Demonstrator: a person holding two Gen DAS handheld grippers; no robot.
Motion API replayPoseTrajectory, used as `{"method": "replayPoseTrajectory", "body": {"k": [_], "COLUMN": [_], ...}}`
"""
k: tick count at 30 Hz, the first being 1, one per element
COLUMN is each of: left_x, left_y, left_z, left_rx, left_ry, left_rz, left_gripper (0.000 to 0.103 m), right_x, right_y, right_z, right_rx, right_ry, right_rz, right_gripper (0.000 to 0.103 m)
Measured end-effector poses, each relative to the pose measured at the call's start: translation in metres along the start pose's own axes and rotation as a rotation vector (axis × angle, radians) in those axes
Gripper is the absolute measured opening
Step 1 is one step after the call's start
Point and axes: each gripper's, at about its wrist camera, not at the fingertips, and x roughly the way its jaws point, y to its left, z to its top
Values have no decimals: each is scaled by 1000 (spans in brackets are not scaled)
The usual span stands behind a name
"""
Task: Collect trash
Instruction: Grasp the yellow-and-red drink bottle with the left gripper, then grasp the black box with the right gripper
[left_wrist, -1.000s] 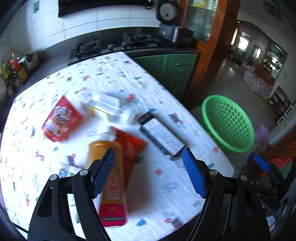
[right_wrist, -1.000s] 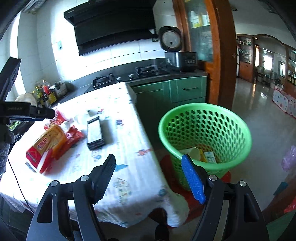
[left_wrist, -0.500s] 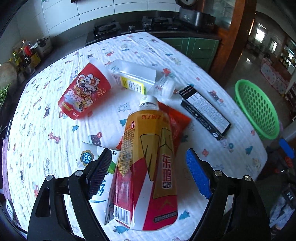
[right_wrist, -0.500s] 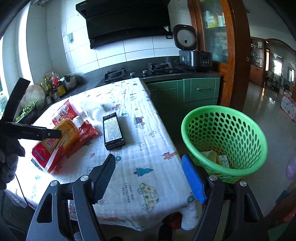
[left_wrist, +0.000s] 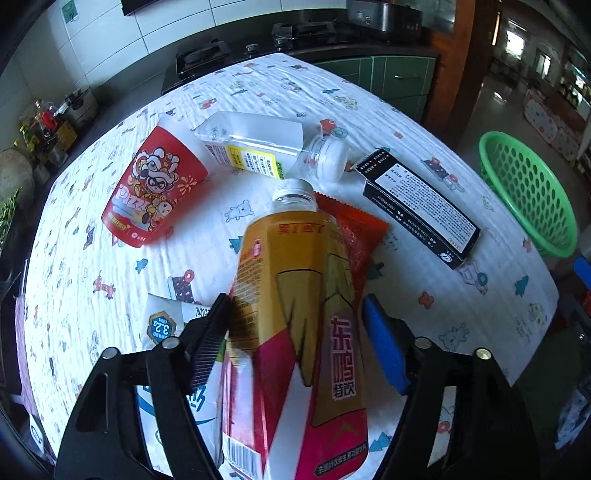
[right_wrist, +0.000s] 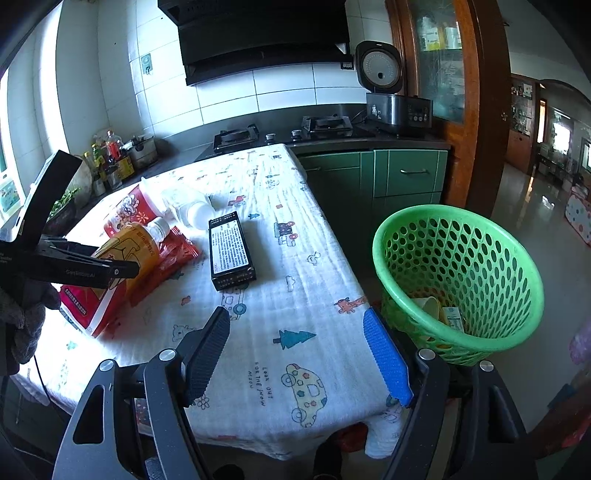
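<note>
My left gripper (left_wrist: 295, 343) is open with its jaws on either side of a yellow-and-red drink bottle (left_wrist: 295, 325) that lies on the table; the left pad touches its label, the right pad stands just off it. The bottle also shows in the right wrist view (right_wrist: 122, 258). Under it lie an orange-red snack wrapper (left_wrist: 358, 236) and a white milk carton (left_wrist: 166, 325). A red paper cup (left_wrist: 155, 188), a clear bottle (left_wrist: 258, 147) and a black box (left_wrist: 421, 206) lie beyond. My right gripper (right_wrist: 295, 354) is open and empty over the table's near edge, left of the green trash basket (right_wrist: 458, 280).
The table wears a white patterned cloth (right_wrist: 280, 295). The basket stands on the floor at the table's right and holds some trash. A stove (right_wrist: 280, 133), green cabinets (right_wrist: 388, 177) and a rice cooker (right_wrist: 391, 103) stand behind. Jars (right_wrist: 107, 155) crowd the counter at the left.
My left gripper has come down and forward over the drink bottle until its jaws straddle it. My right gripper has swung left, so the table and basket show closer.
</note>
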Motion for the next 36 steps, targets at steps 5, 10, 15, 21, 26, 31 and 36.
{"method": "replayPoseTrajectory", "body": {"k": [5, 10, 15, 21, 26, 31, 36], "left_x": [-4, -17, -35, -49, -56, -61, -64], "left_y": [4, 10, 19, 31, 37, 44, 50], "left_z": [0, -1, -2, 0, 0, 1, 1], "left_rx": [-27, -49, -64, -75, -81, -83, -97], "left_ry": [-5, -25, -58, -87, -105, -119, -124], "left_rz": [-58, -127, -170, -198, -205, -214, -222], "left_gripper": [66, 66, 66, 66, 66, 66, 66], "right_x": [4, 14, 32, 53, 72, 89, 111], "right_y": [3, 12, 18, 26, 38, 48, 58], "right_z": [3, 10, 19, 32, 41, 44, 47], "right_rx": [-10, -42, -47, -42, -61, -82, -101], "right_ry": [13, 31, 58, 96, 124, 148, 179], "right_rz": [13, 32, 67, 111, 126, 137, 141], "right_gripper": [72, 72, 72, 72, 72, 72, 68]}}
